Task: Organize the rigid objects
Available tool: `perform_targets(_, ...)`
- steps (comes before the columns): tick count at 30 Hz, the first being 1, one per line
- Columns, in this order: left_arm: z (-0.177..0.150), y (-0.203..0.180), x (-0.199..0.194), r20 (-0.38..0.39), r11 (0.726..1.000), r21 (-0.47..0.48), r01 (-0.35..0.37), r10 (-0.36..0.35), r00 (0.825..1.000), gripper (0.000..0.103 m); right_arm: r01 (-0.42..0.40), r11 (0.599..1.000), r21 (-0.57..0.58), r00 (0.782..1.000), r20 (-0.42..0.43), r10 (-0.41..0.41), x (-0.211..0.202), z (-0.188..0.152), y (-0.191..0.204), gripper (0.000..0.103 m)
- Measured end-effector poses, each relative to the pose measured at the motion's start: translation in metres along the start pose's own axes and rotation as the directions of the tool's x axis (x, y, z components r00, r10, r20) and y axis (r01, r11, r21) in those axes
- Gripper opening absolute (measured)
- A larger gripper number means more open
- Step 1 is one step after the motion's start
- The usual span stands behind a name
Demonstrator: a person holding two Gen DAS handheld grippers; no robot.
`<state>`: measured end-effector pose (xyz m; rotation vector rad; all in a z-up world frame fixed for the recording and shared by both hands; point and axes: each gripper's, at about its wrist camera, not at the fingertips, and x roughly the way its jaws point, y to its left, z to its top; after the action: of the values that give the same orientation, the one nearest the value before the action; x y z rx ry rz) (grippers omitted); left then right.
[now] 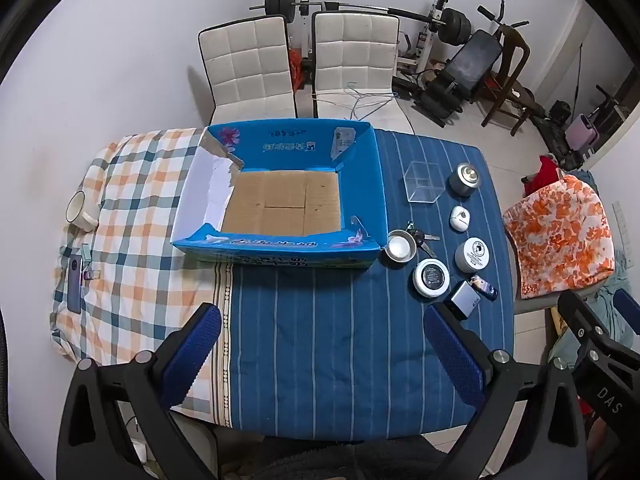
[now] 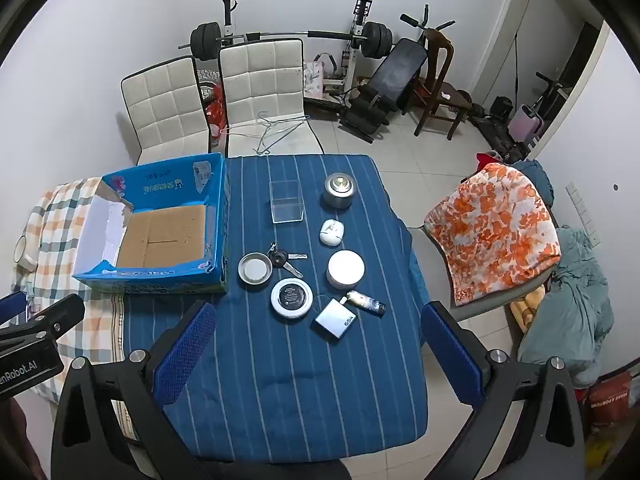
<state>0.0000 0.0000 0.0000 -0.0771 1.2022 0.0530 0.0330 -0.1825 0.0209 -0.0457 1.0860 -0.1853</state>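
An open blue cardboard box (image 1: 362,184) (image 2: 216,220) with a bare brown floor sits on the table. To its right lie small rigid objects: a clear plastic cube (image 2: 285,201), a metal tin (image 2: 338,190), a white oval case (image 2: 331,232), keys (image 2: 286,258), a shallow metal dish (image 2: 255,269), a white jar (image 2: 345,268), a round black-and-white tin (image 2: 291,298), a silver charger (image 2: 335,319) and a small tube (image 2: 366,301). My left gripper (image 1: 320,354) is open and empty above the near table edge. My right gripper (image 2: 316,354) is open and empty, nearer than the charger.
A white mug (image 1: 78,210) and a phone (image 1: 75,284) lie on the checked cloth at the left. Two white chairs (image 1: 248,68) stand behind the table. A chair with an orange floral cloth (image 2: 496,232) stands at the right. Gym gear lines the back wall.
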Motion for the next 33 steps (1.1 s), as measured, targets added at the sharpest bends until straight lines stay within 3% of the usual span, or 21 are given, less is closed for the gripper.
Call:
perform_targets(12, 0.000, 0.000, 0.000, 0.012, 1.000, 0.002, -0.013, 0.013, 1.000, 0.103, 0.003, 1.000, 0.000, 1.000, 0.013, -0.003, -0.007, 0.003, 0.002, 0.103)
perform_targets(33, 0.011, 0.012, -0.037, 0.116, 0.999, -0.007, -0.034, 0.035, 0.993, 0.103, -0.024, 1.000, -0.015, 0.996, 0.090, 0.025, -0.041, 0.012, 0.005, 0.103)
